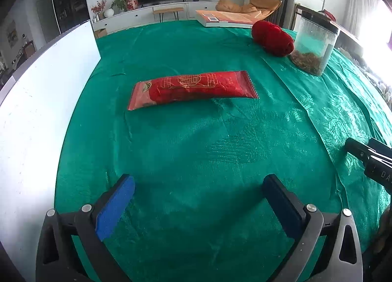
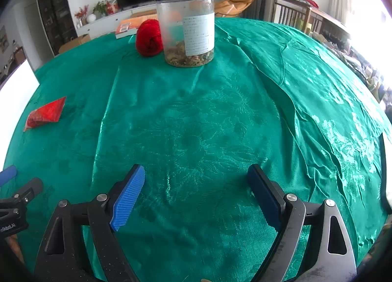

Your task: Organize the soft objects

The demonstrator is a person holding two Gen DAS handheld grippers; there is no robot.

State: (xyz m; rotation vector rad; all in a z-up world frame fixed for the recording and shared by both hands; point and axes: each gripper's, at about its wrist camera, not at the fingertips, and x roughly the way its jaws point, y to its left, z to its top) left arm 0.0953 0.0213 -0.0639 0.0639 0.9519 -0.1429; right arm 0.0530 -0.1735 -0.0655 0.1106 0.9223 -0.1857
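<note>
A long red foil packet (image 1: 193, 88) lies flat on the green tablecloth (image 1: 196, 147), straight ahead of my left gripper (image 1: 199, 184), which stands open and empty well short of it. A red ball of yarn (image 1: 273, 37) rests at the far right, touching a clear plastic jar (image 1: 314, 44). In the right wrist view the jar (image 2: 187, 27) with its black lid stands upright far ahead, the yarn (image 2: 149, 37) to its left. My right gripper (image 2: 197, 174) hangs open over bare cloth, nothing between its fingers. The packet's end (image 2: 46, 114) shows at the left edge.
A white board (image 1: 36, 115) borders the table's left side. An orange box (image 1: 225, 18) lies at the far edge. The cloth is wrinkled toward the right (image 2: 318, 100). The other gripper's body shows at the right edge (image 1: 372, 162) and at the lower left (image 2: 14, 206).
</note>
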